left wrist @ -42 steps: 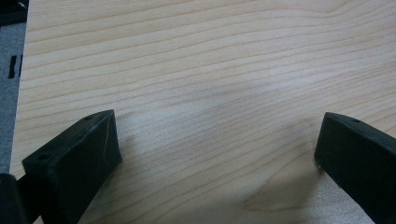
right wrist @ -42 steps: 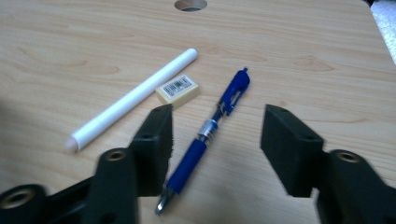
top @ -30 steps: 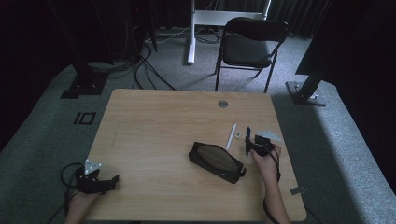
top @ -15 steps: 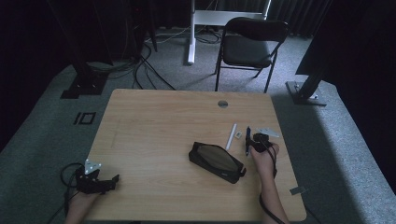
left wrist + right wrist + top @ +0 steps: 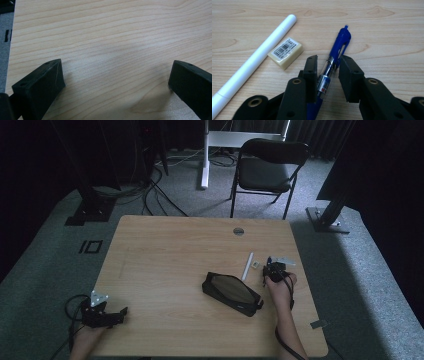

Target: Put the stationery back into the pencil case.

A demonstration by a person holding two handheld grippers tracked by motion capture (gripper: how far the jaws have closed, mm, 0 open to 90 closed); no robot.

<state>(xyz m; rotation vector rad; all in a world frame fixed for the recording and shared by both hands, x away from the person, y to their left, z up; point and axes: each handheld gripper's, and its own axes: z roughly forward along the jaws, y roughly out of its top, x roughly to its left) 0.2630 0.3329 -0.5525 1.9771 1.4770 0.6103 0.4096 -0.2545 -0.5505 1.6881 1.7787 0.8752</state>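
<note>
Two fingers (image 5: 311,75) of the right gripper (image 5: 327,67) have just been closing around the light, stiff, slippery blue pen (image 5: 332,67), barely touching its clear middle barrel, a good place to hold, while the left gripper (image 5: 115,75) rests wide open, empty.

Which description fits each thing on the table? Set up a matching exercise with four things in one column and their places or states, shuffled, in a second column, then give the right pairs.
Things:
1. blue pen
2. white stick
3. eraser
4. pencil case

Descriptions:
A. dark and zipped, lying beside the person's right hand
B. small cream block with a barcode label
C. between the jaws of the right gripper
D. long and plain, lying next to the eraser

Pairs: 1-C, 2-D, 3-B, 4-A
</note>
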